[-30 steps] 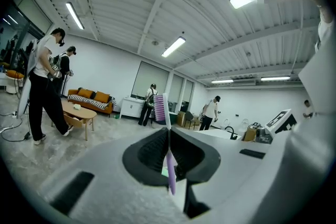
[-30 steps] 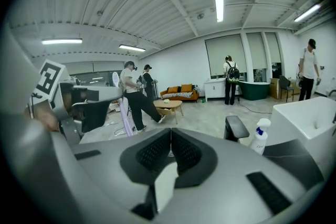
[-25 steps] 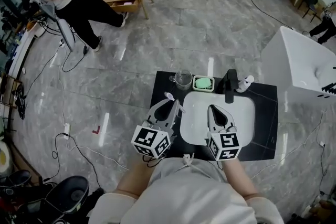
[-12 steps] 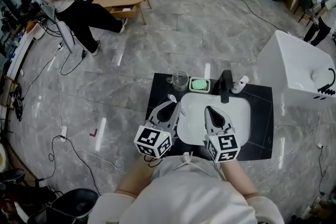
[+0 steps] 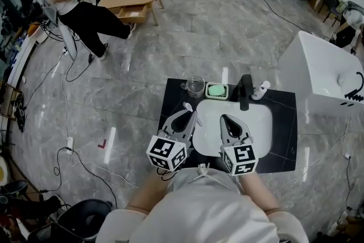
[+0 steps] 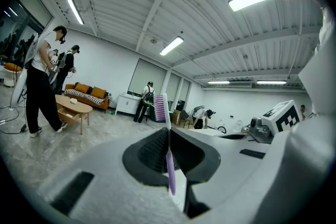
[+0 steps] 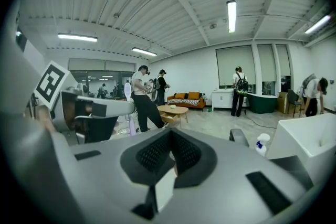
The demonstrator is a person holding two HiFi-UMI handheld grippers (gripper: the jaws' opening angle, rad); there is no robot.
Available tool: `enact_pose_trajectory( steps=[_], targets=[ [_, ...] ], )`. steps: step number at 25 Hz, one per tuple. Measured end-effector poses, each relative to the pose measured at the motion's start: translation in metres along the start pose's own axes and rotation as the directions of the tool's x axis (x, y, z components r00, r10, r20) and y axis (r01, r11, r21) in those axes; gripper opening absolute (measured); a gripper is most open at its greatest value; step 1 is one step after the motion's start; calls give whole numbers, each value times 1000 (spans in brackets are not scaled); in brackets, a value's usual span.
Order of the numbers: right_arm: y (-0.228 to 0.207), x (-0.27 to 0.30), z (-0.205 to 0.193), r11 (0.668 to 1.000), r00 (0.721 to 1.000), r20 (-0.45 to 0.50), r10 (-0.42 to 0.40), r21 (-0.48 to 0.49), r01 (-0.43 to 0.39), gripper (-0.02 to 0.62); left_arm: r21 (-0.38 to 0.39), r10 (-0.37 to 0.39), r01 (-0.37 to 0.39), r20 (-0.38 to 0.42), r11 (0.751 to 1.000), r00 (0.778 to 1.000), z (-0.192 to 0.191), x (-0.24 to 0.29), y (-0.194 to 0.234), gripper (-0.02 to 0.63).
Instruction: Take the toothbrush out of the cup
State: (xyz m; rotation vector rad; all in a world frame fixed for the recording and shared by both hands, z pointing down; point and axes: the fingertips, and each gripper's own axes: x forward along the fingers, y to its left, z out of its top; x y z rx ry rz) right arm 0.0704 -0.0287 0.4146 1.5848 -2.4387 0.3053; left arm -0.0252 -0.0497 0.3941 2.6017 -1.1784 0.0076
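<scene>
My left gripper is shut on a toothbrush, held upright over the black counter at the sink's left edge. In the left gripper view the purple handle is pinched between the jaws, with the bristle head sticking up above them. The clear glass cup stands apart at the back of the counter, beyond the gripper. My right gripper hovers over the white sink with its jaws together and nothing in them. In the right gripper view the held toothbrush shows at the left.
A white sink basin sits in the black counter. Behind it are a green soap dish, a black faucet and a small white bottle. A white cabinet stands to the right. People stand farther off in the room.
Both grippers have stayed nearly in place over the counter and sink while the view shifted a little. The toothbrush remains clamped in the left gripper.
</scene>
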Motion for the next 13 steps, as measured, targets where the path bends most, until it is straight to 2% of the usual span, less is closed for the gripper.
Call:
enact_pose_trajectory(
  steps=[13],
  targets=[
    [2,5,-1,1000,1000,-6,5,-15,-5,25,9,-7,7,-17,1000,1000,-5,3,0,26]
  ],
)
